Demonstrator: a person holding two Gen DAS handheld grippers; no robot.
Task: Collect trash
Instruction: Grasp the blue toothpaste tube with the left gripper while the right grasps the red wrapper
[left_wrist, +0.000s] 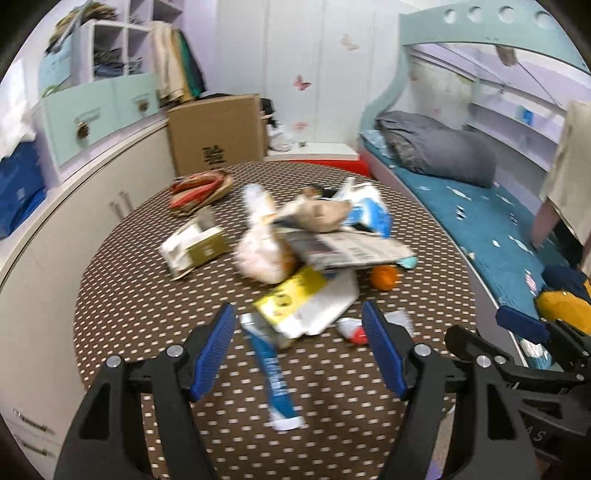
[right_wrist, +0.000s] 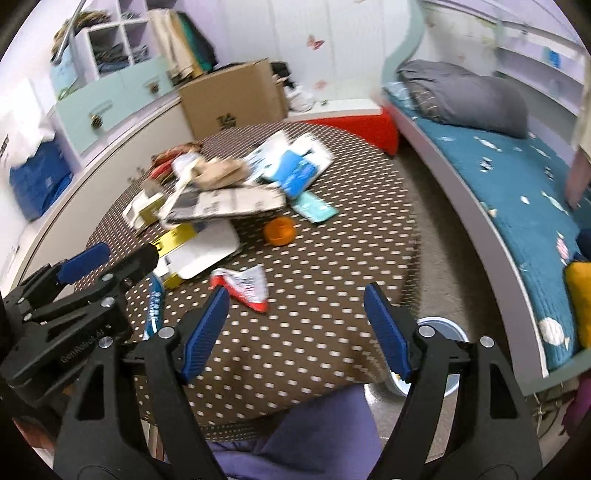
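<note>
Nearest the lens, left hand-held gripper (left_wrist: 299, 345), blue pads spread wide, nothing between them, hanging over the near part of a round desk (left_wrist: 147, 302) under a brown cloth with pale dots. Just beyond the pads, a blue and white tube-like wrapper (left_wrist: 275, 380) lying flat, pointing toward the camera. Past it a yellow and white carton (left_wrist: 314, 299), flattened, partly over the wrapper's far end. Beside that carton, a red and white wrapper (left_wrist: 352, 328), torn. Further in, the main trash heap: a printed cardboard sheet (left_wrist: 351, 247) resting on a crumpled pale bag (left_wrist: 262, 254), brown crumpled paper (left_wrist: 321, 214) on top, a blue and white packet (left_wrist: 369, 210) behind. Left of the heap, apart from it, a small white and olive box (left_wrist: 195, 247); further back, a red and tan bundle (left_wrist: 201, 188). Near the sheet's right end, an orange round object (left_wrist: 384, 277). Right hand-held gripper (right_wrist: 297, 332) likewise open and empty, over the desk's near right edge, well short of the heap. Below it, purple clothing (right_wrist: 314, 435) of the person. On the floor at the right pad, a pale round bin (right_wrist: 448, 334), partly hidden. Behind the desk, a cardboard box (left_wrist: 218, 133); to the right, a bed (left_wrist: 491, 229) with a teal cover and grey bedding.
</note>
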